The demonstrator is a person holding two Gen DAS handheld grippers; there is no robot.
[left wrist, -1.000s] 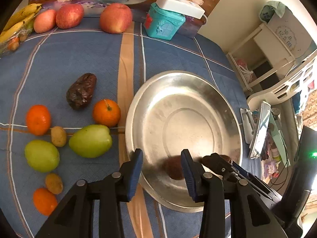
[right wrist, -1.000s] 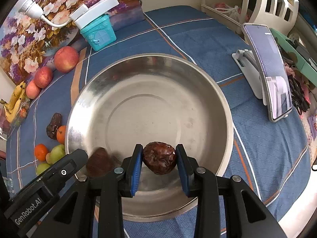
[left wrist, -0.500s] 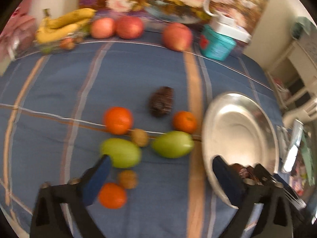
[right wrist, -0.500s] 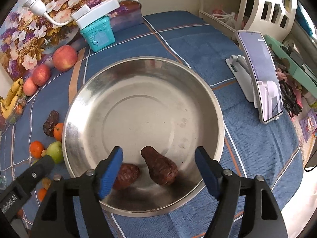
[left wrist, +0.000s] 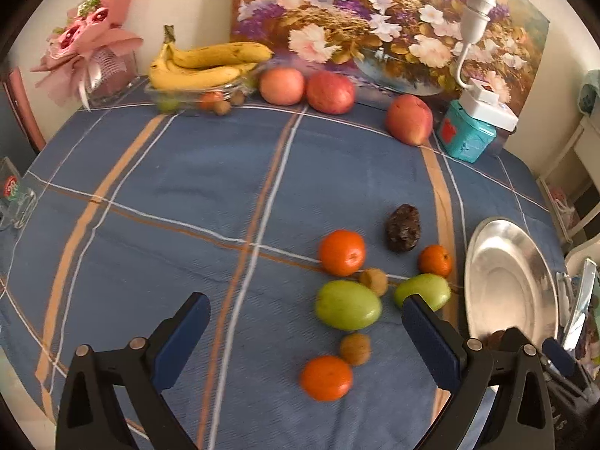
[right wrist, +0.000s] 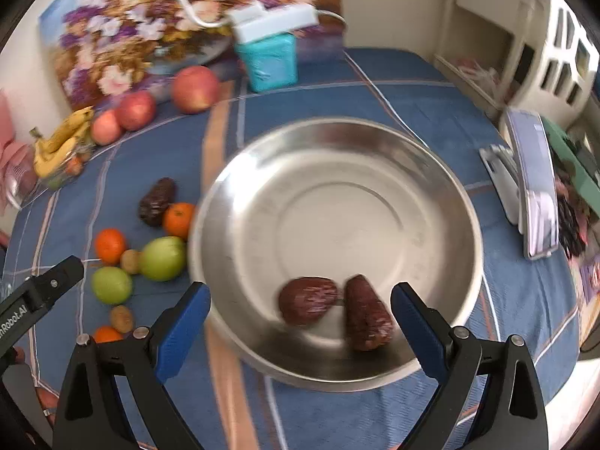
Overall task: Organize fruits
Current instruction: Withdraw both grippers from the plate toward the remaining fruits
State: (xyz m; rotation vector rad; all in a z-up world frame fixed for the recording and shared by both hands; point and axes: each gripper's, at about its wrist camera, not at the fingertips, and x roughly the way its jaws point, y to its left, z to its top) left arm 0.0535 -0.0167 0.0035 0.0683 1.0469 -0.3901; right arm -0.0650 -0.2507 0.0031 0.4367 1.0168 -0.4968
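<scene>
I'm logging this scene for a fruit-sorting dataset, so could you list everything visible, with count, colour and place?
Dates: two, dark brown, in the metal bowl.
Metal bowl: one, silver, on the blue tablecloth.
Loose date: one, dark, left of the bowl.
Oranges: three, orange, in the loose cluster.
Green fruits: two, green, same cluster.
Small brown fruits: two, same cluster.
Apples: three, red, by the painting.
Bananas: one bunch, yellow, far edge.
Teal box: one, far right.
Phone: one, on a stand.
Left gripper: open, empty.
Right gripper: opening, above the dates.
</scene>
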